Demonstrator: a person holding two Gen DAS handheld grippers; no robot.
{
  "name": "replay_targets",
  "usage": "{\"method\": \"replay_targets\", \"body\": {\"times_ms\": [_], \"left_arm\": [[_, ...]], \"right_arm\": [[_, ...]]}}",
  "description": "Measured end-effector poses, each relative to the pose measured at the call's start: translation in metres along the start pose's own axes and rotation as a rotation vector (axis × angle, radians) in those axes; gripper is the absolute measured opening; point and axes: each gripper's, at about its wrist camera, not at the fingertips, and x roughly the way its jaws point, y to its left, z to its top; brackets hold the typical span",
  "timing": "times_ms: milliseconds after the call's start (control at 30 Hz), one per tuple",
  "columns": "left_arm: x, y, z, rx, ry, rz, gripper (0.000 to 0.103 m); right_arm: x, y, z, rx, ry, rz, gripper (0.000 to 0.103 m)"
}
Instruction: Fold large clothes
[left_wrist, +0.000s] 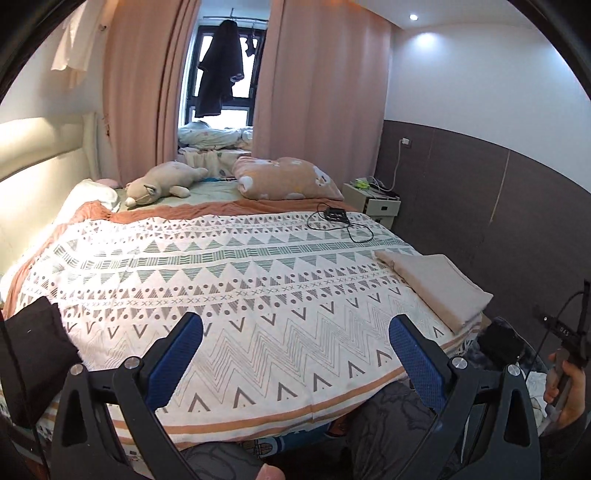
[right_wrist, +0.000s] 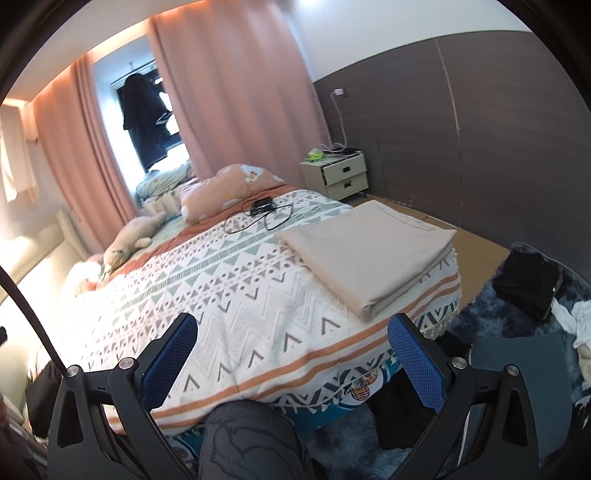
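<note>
A beige cloth (right_wrist: 369, 254) lies folded into a flat rectangle at the near right corner of the bed (right_wrist: 229, 295); the left wrist view shows the beige cloth (left_wrist: 436, 288) at the right edge. My left gripper (left_wrist: 295, 354) hangs open over the patterned bedspread (left_wrist: 229, 280) near the foot of the bed, holding nothing. My right gripper (right_wrist: 291, 354) is open too, held above the bed's near edge, left of and below the folded cloth. A hand (left_wrist: 565, 391) grips the other tool's handle at the far right.
A plush toy (left_wrist: 162, 184) and an orange pillow (left_wrist: 284, 179) lie at the head. A black device with a cable (left_wrist: 336, 216) sits on the bedspread. A nightstand (right_wrist: 338, 173) stands by the brown wall. Dark and white clothes (right_wrist: 532, 288) lie on a blue rug. A knee (right_wrist: 251, 439) is below.
</note>
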Motion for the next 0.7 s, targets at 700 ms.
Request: {"method": "replay_targets", "body": {"times_ms": [700], "left_arm": [[-0.010, -0.009, -0.084, 0.073, -0.017, 0.103, 0.103]], "right_arm": [[0.021, 0.059, -0.075, -0.081, 0.034, 0.047, 0.103]]}}
